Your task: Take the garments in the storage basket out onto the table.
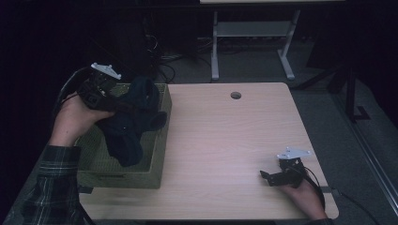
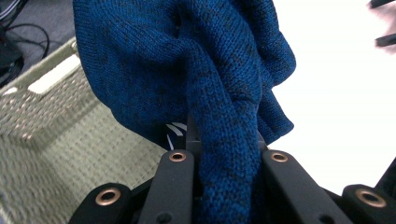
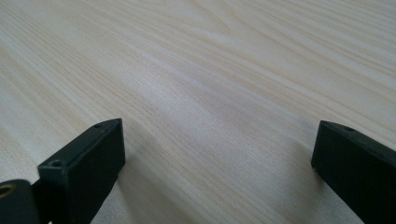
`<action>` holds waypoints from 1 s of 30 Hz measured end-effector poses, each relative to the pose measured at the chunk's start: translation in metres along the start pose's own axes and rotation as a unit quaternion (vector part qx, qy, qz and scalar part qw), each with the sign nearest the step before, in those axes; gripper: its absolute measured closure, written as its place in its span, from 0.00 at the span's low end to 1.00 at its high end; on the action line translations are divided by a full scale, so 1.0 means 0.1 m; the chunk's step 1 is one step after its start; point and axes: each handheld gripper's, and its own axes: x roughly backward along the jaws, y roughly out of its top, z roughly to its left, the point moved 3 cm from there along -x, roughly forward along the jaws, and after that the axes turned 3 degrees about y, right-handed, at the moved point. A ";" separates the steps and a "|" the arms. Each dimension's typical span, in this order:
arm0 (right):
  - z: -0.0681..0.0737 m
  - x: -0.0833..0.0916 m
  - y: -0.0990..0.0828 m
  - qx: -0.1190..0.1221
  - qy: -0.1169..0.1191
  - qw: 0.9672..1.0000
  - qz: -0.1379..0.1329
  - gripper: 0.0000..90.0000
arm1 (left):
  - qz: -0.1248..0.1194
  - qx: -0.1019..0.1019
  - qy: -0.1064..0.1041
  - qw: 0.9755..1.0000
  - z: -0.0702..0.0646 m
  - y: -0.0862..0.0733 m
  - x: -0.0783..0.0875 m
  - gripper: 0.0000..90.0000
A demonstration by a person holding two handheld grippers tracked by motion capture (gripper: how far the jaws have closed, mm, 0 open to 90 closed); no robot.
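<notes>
At the left edge of the counter point(image 1: 225, 140), a green woven basket point(image 1: 123, 176) is placed, and the left tongs point(image 1: 123, 107) are held above it by the person's left hand point(image 1: 75, 119). A dark blue knitted cloth point(image 1: 131, 122) is gripped by these tongs: in the left gripper view, a thick fold of the cloth point(image 2: 205, 93) is pressed between the two black jaws, which are closed on it with only the fabric between them. The rest of the cloth is seen hanging down from the tongs, over the inside of the basket point(image 2: 56, 140), and its lower end reaches into the basket. The right tongs point(image 1: 277, 177) are kept low over the near right part of the counter, well apart from the basket, in the person's right hand point(image 1: 305, 194). Their jaws are spread wide, and only bare wood of the counter point(image 3: 210, 93) is seen between them; nothing is held.
</notes>
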 end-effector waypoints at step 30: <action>0.00 0.00 0.00 -0.006 -0.004 1.000 0.000 0.02 | -0.026 -0.077 -0.040 0.996 -0.53 0.80 -0.06 0.89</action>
